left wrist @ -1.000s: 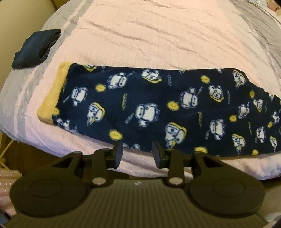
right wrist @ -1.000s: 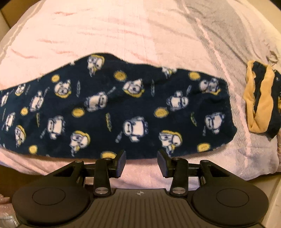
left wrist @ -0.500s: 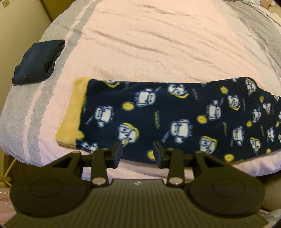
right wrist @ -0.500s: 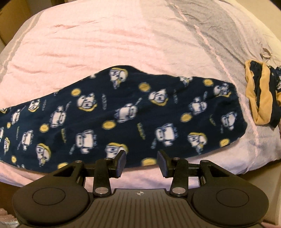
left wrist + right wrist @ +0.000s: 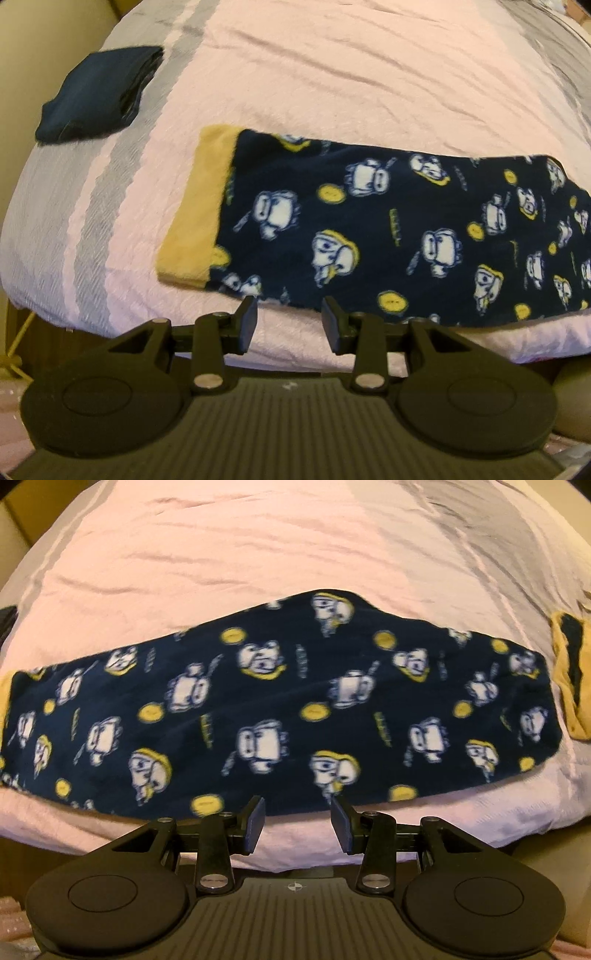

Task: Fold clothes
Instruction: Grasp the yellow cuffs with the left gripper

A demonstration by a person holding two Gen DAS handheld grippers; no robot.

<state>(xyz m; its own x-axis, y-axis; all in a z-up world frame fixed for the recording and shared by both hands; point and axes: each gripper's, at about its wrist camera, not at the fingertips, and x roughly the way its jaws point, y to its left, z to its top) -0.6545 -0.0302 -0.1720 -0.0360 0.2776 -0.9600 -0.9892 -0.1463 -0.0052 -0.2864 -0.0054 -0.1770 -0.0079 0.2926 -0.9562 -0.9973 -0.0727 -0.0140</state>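
Both claws, left claw (image 5: 289,320) and right claw (image 5: 297,822), hover part-open and empty at the near edge of patterned fleece pants (image 5: 388,229) lying lengthwise-folded on the bed (image 5: 332,74), shorter folds apparently remaining.

Left claw (image 5: 289,320) angled steeply downward, jaws parted and empty, right claw (image 5: 297,824) likewise

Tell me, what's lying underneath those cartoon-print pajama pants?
The pajama pants lie flat on a pink bedspread with grey stripes, which shows all around them. Whatever sits directly beneath the fabric is covered, so it cannot be seen.
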